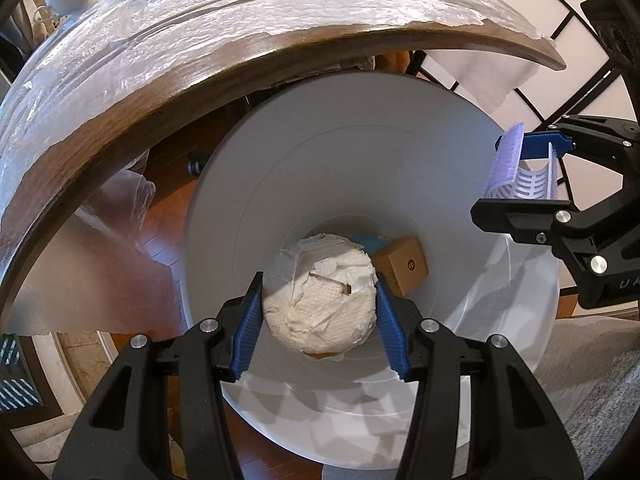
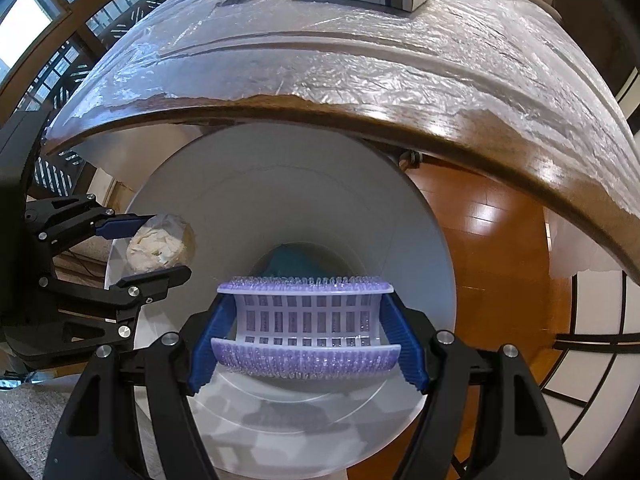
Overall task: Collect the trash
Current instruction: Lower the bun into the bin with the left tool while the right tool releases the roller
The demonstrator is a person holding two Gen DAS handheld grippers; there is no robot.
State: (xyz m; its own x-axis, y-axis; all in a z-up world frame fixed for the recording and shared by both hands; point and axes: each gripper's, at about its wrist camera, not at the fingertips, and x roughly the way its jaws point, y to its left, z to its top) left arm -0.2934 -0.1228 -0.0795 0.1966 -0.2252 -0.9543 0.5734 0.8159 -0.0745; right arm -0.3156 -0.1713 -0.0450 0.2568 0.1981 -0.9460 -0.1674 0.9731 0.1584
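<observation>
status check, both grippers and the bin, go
Left gripper shut on paper wad, over white bin. Right gripper shut on purple brush, also over bin. Cardboard box already inside. Nothing blocking.

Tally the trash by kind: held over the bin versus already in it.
Held paper wad: 1, left gripper
Held purple brush: 1, right gripper
Cardboard box in bin: 1
Blue item in bin: 1
Total: 4

Both wrist views look down, close, into one shared white bin (image 1: 360, 152), seemingly beside a table (image 2: 500, 152).
</observation>
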